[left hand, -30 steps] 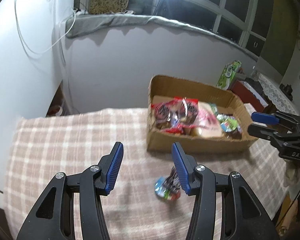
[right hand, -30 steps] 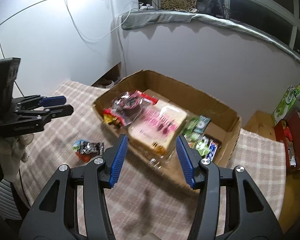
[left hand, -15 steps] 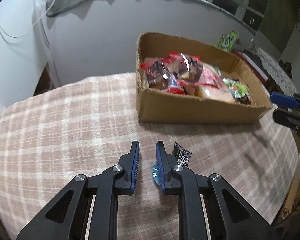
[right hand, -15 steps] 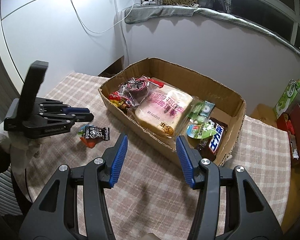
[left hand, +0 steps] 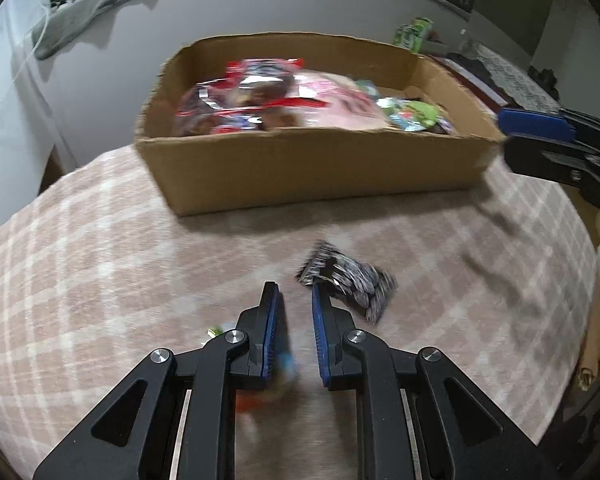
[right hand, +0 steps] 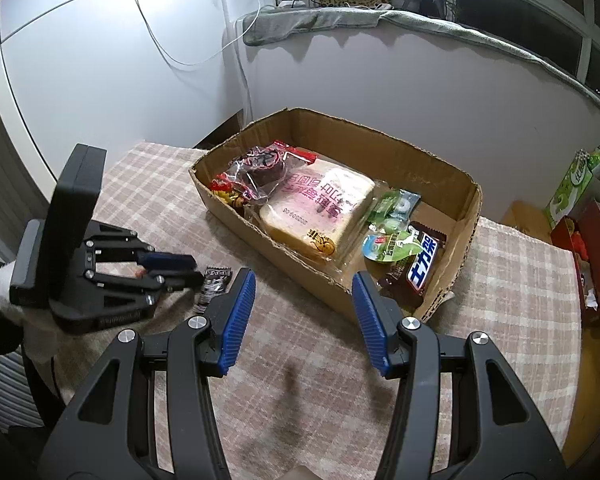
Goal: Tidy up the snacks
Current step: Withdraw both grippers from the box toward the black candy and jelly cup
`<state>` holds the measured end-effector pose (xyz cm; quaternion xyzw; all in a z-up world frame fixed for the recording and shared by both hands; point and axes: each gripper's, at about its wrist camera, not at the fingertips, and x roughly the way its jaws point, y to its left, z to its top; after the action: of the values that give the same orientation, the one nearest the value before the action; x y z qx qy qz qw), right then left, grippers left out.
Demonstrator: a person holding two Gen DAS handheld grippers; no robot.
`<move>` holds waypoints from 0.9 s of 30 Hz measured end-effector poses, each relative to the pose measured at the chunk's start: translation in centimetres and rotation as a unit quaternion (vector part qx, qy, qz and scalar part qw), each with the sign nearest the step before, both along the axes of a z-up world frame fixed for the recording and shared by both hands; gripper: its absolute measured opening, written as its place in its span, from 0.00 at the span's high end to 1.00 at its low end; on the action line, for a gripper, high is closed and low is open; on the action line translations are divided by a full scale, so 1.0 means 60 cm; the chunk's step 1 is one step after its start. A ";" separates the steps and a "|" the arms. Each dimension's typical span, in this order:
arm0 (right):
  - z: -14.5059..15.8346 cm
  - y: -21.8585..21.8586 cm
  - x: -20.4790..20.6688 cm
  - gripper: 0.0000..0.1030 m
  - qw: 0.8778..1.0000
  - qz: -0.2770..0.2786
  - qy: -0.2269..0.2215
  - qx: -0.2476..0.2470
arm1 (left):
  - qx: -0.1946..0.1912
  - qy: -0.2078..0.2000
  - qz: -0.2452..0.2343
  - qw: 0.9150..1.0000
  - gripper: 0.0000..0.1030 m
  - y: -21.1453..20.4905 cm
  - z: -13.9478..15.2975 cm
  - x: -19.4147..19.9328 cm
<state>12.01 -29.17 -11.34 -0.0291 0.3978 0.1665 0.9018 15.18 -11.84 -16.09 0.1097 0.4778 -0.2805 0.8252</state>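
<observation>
A cardboard box (left hand: 300,176) (right hand: 380,148) on the checked tablecloth holds a bread bag (right hand: 320,208), a chocolate bar (right hand: 420,264), green jelly cups (right hand: 388,240) and red packets (right hand: 260,168). My left gripper (left hand: 296,304) (right hand: 188,268) points down at the cloth in front of the box, shut, with only a narrow bare slit between its pads. Just right of its tips lies a black-and-white packet (left hand: 348,280) (right hand: 216,284). A blurred colourful packet (left hand: 284,364) shows under its left finger. My right gripper (right hand: 304,292) (left hand: 540,140) hangs open and empty by the box's near corner.
A gloved hand (right hand: 4,292) holds the left gripper. A green carton (right hand: 576,184) and a red box (right hand: 596,248) stand beyond the table's right side. A white wall with a cable (right hand: 188,60) rises behind, and the table edge (left hand: 580,320) curves close on the right.
The left gripper's jaws went from wide open to shut. It dropped toward the cloth and the loose packets, rolling a little. The right gripper stayed put.
</observation>
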 end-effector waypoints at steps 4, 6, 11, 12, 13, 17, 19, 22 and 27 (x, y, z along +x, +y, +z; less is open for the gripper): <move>-0.007 -0.004 0.000 0.49 1.000 -0.004 0.006 0.004 | 0.008 -0.016 -0.019 1.000 0.85 -0.029 -0.001 -0.020; -0.011 -0.003 0.000 0.49 1.000 -0.003 0.011 0.007 | 0.006 -0.022 -0.016 1.000 0.85 -0.031 0.000 -0.024; -0.019 0.005 -0.010 0.49 1.000 0.014 0.015 0.002 | -0.026 -0.041 0.009 0.999 0.85 0.009 0.031 -0.040; -0.021 0.008 -0.012 0.49 1.000 0.023 0.016 0.005 | -0.034 -0.048 0.020 0.998 0.85 0.028 0.042 -0.047; -0.024 0.011 -0.014 0.49 0.999 0.031 0.017 0.006 | -0.040 -0.053 0.030 0.997 0.80 0.043 0.050 -0.052; -0.040 0.033 -0.016 0.49 0.998 0.055 0.023 -0.005 | -0.059 -0.054 0.071 0.994 0.59 0.100 0.061 -0.072; -0.051 0.045 -0.012 0.49 0.997 0.065 0.029 -0.009 | -0.065 -0.046 0.088 0.993 0.59 0.114 0.053 -0.076; -0.067 0.060 -0.001 0.49 0.996 0.075 0.041 -0.010 | -0.060 -0.034 0.096 0.993 0.59 0.119 0.037 -0.073; -0.087 0.088 0.010 0.49 0.995 0.088 0.051 -0.024 | -0.046 -0.026 0.091 0.994 0.56 0.108 0.017 -0.068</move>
<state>12.60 -23.92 -16.53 -0.0773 0.4435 0.2365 0.8610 11.10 -5.34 -15.08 0.0351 0.4507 -0.2229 0.8637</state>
